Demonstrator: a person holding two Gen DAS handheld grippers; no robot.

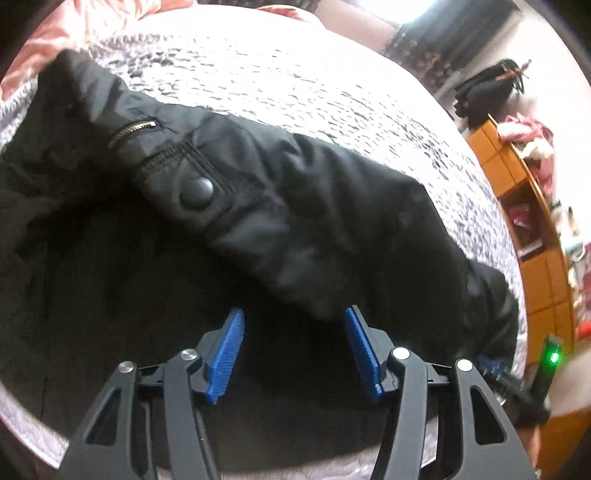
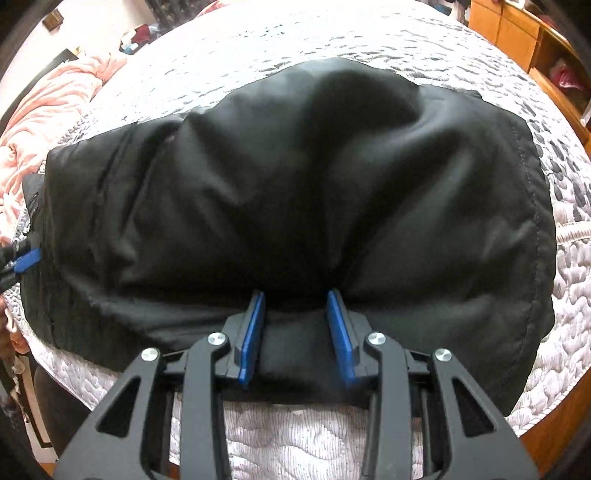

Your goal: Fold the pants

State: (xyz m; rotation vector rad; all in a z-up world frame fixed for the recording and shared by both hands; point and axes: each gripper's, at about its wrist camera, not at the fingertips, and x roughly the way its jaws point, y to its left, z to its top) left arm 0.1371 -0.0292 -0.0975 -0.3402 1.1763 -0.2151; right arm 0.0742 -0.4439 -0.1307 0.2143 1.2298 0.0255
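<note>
The black pants [image 1: 258, 221] lie on the bed, folded over themselves. In the left wrist view the waistband shows a snap button [image 1: 196, 193] and a brass zipper [image 1: 130, 131]. My left gripper [image 1: 293, 321] is open, its blue pads just above the dark fabric at the near edge of a fold. In the right wrist view the pants [image 2: 295, 192] form a puffy folded mound. My right gripper [image 2: 295, 299] is open, with the near edge of the fabric between its pads. The left gripper's blue pad [image 2: 27, 260] shows at the far left there.
The bed has a white and grey quilted cover [image 1: 295, 81] [image 2: 314, 435]. A pink blanket [image 2: 44, 122] lies bunched at the left. An orange wooden shelf unit [image 1: 532, 229] [image 2: 517, 33] stands beside the bed on the right, with clutter on it.
</note>
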